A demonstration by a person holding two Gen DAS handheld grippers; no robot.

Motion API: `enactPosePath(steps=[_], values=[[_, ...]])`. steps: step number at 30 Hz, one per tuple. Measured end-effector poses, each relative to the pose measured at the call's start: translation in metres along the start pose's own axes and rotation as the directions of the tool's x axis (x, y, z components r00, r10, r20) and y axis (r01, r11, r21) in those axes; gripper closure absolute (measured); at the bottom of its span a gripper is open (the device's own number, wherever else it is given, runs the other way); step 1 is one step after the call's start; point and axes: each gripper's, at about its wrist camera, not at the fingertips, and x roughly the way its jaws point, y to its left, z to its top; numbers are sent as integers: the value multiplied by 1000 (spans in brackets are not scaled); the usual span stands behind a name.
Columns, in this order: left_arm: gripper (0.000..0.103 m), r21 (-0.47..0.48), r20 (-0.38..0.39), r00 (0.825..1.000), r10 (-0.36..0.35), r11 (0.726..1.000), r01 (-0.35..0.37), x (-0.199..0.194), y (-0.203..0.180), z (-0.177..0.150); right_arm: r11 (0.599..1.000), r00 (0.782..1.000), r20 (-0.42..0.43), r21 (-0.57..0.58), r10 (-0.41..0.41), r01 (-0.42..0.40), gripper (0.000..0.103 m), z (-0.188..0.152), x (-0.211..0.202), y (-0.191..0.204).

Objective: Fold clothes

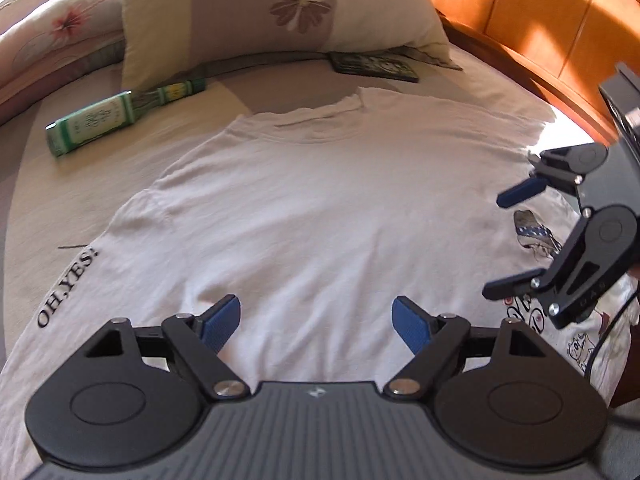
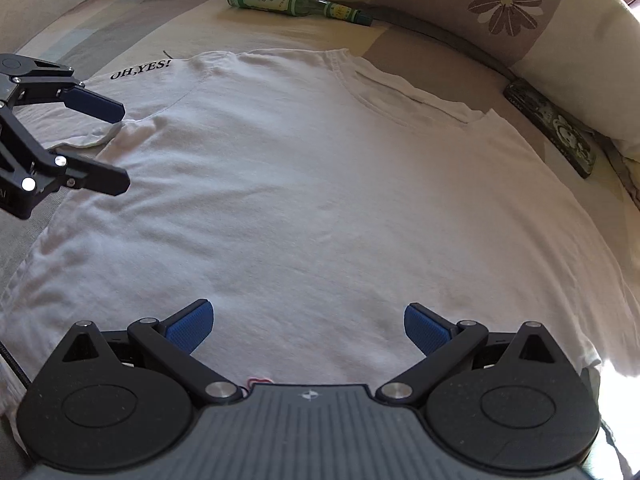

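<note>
White T-shirt (image 1: 320,208) spread flat on bed (image 1: 36,184), both claws hovering above it, holding nothing.

Left gripper (image 1: 316,322): jaws apart over the hem. Right gripper (image 2: 308,326): jaws apart, likewise over the shirt. In the right wrist view: green bottle (image 2: 280,0) at 12 o'clock, flowered pillow (image 2: 520,20) at 1–2, dark case (image 2: 556,128) at 2.
</note>
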Motion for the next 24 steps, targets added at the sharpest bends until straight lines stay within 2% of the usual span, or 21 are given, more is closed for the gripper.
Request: enactPosePath(steps=[2, 6, 8, 12, 16, 20, 22, 24], values=[[20, 32, -16, 1000, 5, 999, -4, 14, -22, -2, 1000, 999, 34, -18, -19, 20, 0, -13, -1, -23], [20, -14, -82, 997, 15, 1000, -16, 36, -41, -11, 999, 999, 41, 35, -17, 15, 0, -30, 17, -61], [20, -16, -96, 995, 36, 999, -38, 39, -48, -18, 999, 994, 110, 40, 10, -15, 0, -41, 17, -67], [14, -13, -109, 991, 82, 996, -84, 30, -61, -36, 1000, 979, 206, 17, 8, -12, 0, -62, 12, -65], [14, -48, -201, 976, 85, 994, -97, 8, -68, -56, 998, 990, 135, -54, 50, -43, 0, -74, -4, -64], [12, -67, -292, 953, 83, 992, -107, -18, -77, -95, 986, 994, 45, -135, 101, -94, 0, -119, -29, -67], [11, -59, -288, 954, 82, 993, -103, -23, -85, -94, 978, 993, 22, -179, 115, -109, 0, -147, -45, -70], [12, -50, -284, 955, 80, 994, -98, -28, -92, -93, 968, 994, -13, -224, 109, -109, 0, -159, -53, -68]])
